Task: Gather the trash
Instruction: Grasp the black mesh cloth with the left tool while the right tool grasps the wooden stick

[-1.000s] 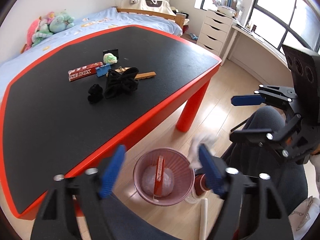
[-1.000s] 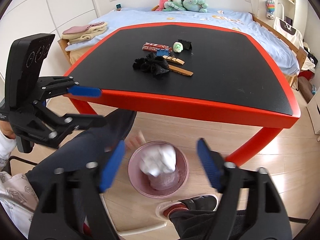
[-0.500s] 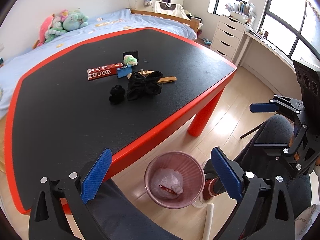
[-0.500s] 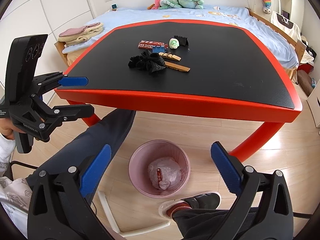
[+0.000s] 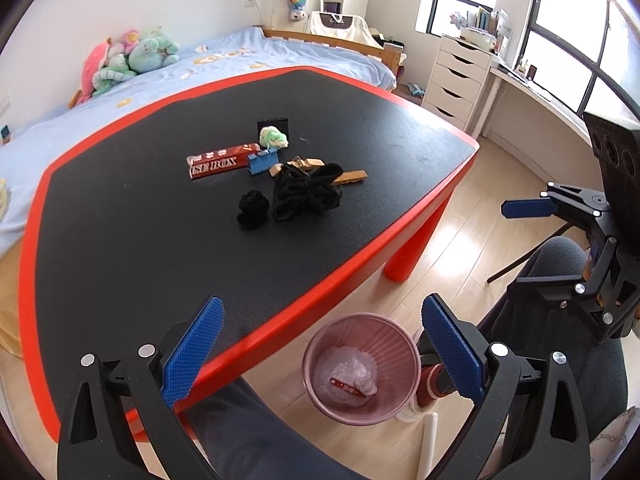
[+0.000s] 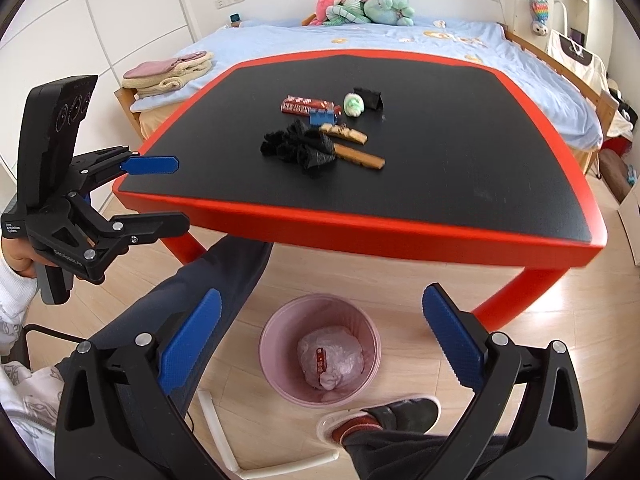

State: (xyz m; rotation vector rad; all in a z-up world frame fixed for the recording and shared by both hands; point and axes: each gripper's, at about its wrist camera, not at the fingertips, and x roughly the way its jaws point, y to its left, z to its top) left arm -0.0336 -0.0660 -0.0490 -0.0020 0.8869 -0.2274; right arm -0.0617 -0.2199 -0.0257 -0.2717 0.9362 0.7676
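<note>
Trash: crumpled white wrapper with red label [image 6: 330,358] lying in pink ribbed plastic bin [image 6: 276,368] on floor beside red-edged black bench [image 5: 120,240]. Left claw [image 5: 320,354], right claw [image 6: 320,344] both wide open, empty, above bin. Drop step looks done; next likely reach for red box [image 5: 222,160] on bench.

Black gripper [image 5: 320,354] frames, blue textured pads, silver screws; white sleeve [image 6: 14,292], dark trousers, dark shoe.

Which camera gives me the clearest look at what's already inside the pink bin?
Right wrist: it looks almost straight down into the pink bin, showing crumpled plastic and a red wrapper. Left wrist sees them obliquely beside the table edge.
</note>
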